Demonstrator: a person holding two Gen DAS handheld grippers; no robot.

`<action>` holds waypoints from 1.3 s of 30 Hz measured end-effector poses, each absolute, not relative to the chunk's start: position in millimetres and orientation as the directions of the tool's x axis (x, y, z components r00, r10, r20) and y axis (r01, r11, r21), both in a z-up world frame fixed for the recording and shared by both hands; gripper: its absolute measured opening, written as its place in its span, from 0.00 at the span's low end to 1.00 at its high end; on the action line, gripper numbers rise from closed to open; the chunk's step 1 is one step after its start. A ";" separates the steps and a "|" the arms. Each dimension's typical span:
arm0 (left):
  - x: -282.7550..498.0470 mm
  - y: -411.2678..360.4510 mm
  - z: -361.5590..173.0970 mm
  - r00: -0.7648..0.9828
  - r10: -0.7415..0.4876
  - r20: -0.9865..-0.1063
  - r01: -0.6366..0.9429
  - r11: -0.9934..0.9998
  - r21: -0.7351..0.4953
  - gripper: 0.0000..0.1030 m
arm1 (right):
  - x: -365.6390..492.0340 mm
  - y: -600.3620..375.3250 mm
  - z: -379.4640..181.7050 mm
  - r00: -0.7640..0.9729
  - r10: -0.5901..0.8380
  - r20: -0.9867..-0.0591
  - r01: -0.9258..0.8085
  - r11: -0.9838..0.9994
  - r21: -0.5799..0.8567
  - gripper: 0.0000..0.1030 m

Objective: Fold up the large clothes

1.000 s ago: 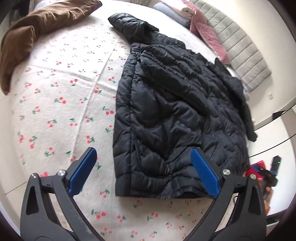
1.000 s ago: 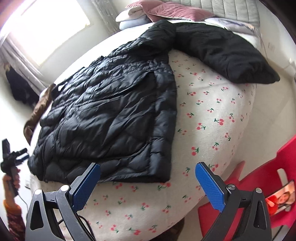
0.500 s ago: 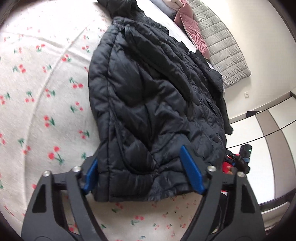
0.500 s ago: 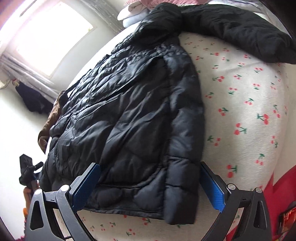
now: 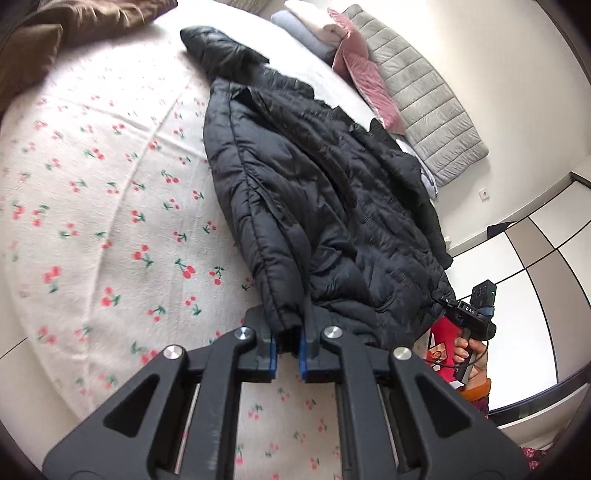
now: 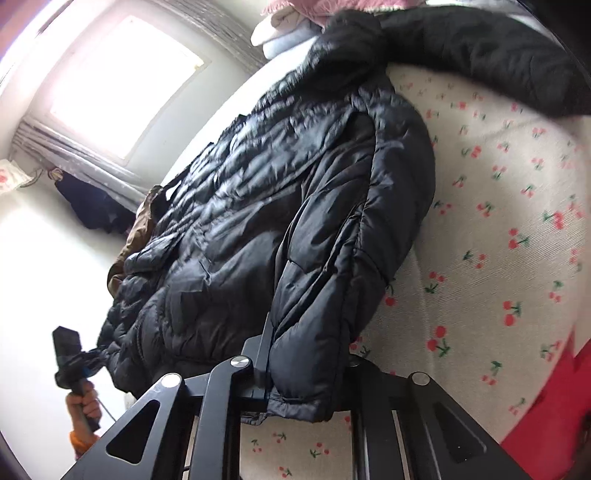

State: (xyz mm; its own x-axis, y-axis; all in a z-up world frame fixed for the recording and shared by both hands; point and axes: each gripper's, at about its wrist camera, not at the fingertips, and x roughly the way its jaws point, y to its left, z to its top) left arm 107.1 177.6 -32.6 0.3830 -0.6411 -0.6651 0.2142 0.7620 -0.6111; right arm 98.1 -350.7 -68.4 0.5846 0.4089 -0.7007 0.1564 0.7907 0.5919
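Black puffer jacket (image 5: 325,206) on cherry-print bed (image 5: 110,221), hem pinched by left claw (image 5: 287,345) and right claw (image 6: 306,384)

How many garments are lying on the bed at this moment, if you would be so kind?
2: the black puffer jacket across the cherry-print bed, and a brown garment at the far corner. Others may be hidden.
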 end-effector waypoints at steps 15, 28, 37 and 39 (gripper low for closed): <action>76.9 138.2 -53.8 0.248 -0.272 -0.930 0.389 0.907 -0.162 0.29 | 72.7 -348.8 -66.0 0.396 0.056 -0.917 0.236 0.958 0.161 0.41; 120.1 127.7 25.2 0.480 -0.107 -0.870 0.344 0.936 0.074 0.82 | 118.4 -315.3 29.7 0.529 -0.043 -0.847 0.117 0.993 0.023 0.67; 244.1 118.6 45.5 0.507 -0.093 -0.857 0.248 0.968 0.041 0.87 | 214.9 -263.1 59.7 0.533 0.046 -0.845 -0.047 0.999 0.024 0.74; 268.4 117.8 40.2 0.493 -0.109 -0.863 0.212 0.977 -0.002 0.87 | 239.2 -260.0 56.3 0.513 0.045 -0.857 -0.051 0.998 0.022 0.74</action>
State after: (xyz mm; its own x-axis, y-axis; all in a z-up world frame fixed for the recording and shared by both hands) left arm 268.4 117.8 40.2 0.4926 -0.1092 -0.8634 0.2125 0.9772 -0.0023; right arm 239.2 -260.0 56.3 0.5129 0.0452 -0.8573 -0.0510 0.9985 0.0221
